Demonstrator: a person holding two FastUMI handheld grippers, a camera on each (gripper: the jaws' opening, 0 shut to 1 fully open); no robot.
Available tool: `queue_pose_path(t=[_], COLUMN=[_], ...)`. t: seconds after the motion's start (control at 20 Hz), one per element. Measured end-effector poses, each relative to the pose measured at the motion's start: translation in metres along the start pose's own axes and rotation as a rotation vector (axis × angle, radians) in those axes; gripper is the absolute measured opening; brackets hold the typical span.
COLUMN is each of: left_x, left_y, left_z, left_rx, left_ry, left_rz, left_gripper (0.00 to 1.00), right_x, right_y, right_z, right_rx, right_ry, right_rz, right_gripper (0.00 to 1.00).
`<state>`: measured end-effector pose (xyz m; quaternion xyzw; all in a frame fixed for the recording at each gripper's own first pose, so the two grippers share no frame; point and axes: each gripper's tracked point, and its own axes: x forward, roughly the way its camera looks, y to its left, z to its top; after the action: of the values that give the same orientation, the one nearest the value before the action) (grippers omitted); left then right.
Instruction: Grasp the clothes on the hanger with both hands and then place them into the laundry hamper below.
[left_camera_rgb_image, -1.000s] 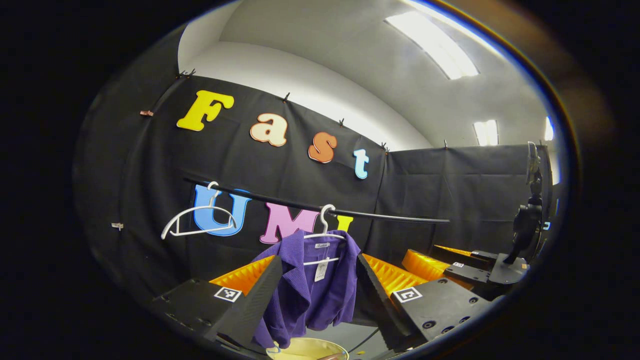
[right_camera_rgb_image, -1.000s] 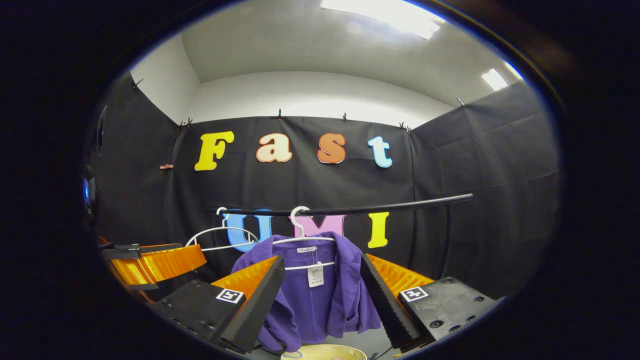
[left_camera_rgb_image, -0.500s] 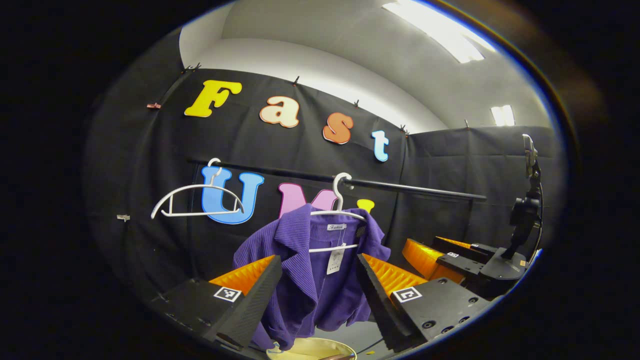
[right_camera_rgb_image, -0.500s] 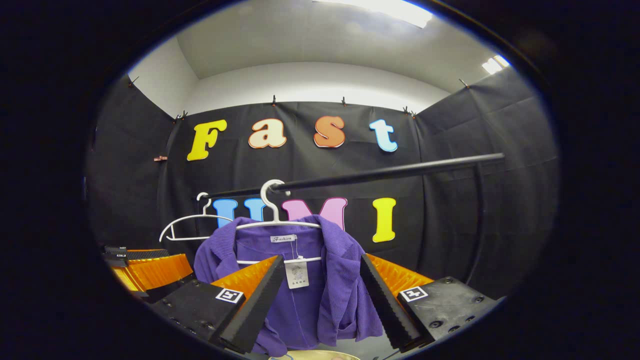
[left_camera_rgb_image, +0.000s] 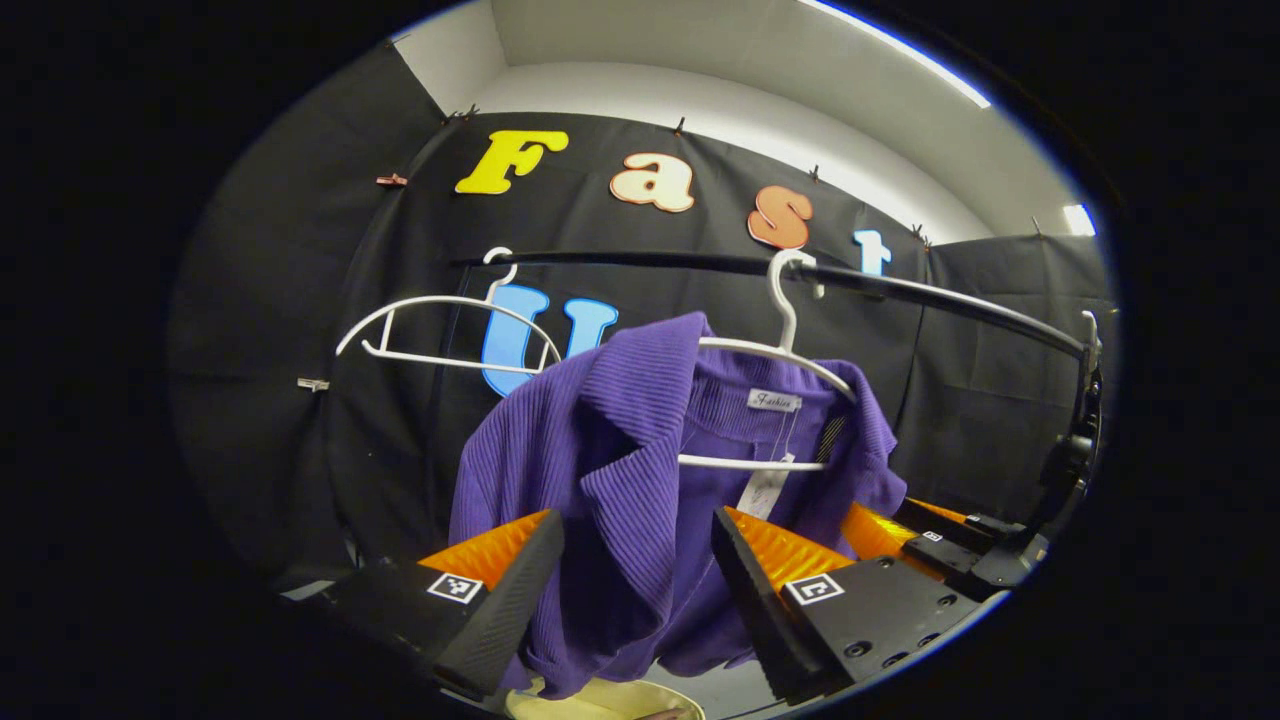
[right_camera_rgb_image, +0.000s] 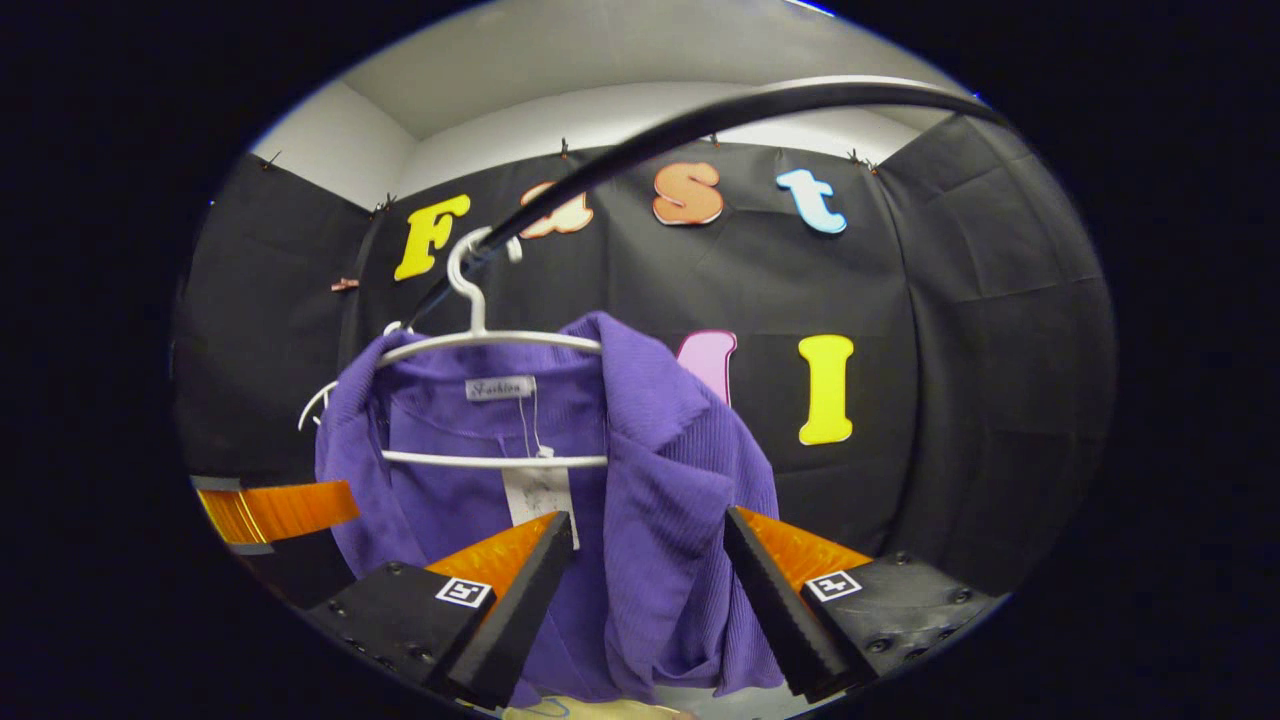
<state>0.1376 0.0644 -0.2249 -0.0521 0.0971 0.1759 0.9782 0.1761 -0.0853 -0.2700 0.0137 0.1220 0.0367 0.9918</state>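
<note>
A purple ribbed jacket hangs on a white hanger from a black rail. My left gripper is open, with the jacket's left lapel hanging between its fingers, cloth not pinched. My right gripper is open too, around the right lapel. The right gripper also shows far right in the left gripper view. The left gripper's finger shows at the left in the right gripper view. A pale yellow hamper rim sits below the jacket.
A second, bare white hanger hangs on the rail to the left of the jacket. Black cloth walls close in behind and on both sides. A white paper tag dangles inside the jacket's collar.
Both grippers have moved forward and up toward the jacket, which now looms large, with a lapel between each pair of fingers. The rail sits higher in both views.
</note>
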Motion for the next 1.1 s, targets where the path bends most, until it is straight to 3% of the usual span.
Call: queue_pose_path(t=[0.5,0.55,0.6,0.65,0.7,0.75,0.8,0.85,0.95,1.1], left_x=[0.058,0.063,0.065,0.067,0.068,0.07,0.07,0.072,0.074,0.064], left_y=[0.011,0.012,0.016,0.019,0.019,0.02,0.025,0.03,0.027,0.033], left_z=[-0.012,-0.011,-0.01,-0.009,-0.009,-0.009,-0.01,-0.011,-0.012,-0.009], left_rx=[0.029,0.031,0.029,0.021,0.015,0.015,0.026,0.044,0.073,0.1], left_ry=[-0.022,-0.021,-0.023,-0.026,-0.028,-0.024,-0.016,-0.009,0.011,0.033], left_rz=[0.131,0.135,0.143,0.151,0.156,0.158,0.181,0.198,0.179,0.187], left_gripper=[0.94,0.87,0.86,0.74,0.69,0.58,0.46,0.33,0.11,0.1], right_x=[0.055,0.061,0.067,0.073,0.075,0.077,0.082,0.085,0.088,0.077], right_y=[0.015,0.013,0.011,0.008,0.005,0.002,-0.003,-0.011,-0.009,-0.005], right_z=[-0.011,-0.01,-0.01,-0.013,-0.014,-0.013,-0.019,-0.017,-0.014,-0.01], right_rx=[0.056,0.063,0.07,0.079,0.092,0.106,0.107,0.1,0.086,0.138], right_ry=[0.013,0.007,0.002,0.006,0.014,0.026,0.038,0.033,0.034,0.048], right_rz=[0.172,0.18,0.195,0.199,0.203,0.214,0.208,0.196,0.253,0.387], right_gripper=[0.98,0.96,0.9,0.74,0.71,0.59,0.54,0.4,0.12,0.13])
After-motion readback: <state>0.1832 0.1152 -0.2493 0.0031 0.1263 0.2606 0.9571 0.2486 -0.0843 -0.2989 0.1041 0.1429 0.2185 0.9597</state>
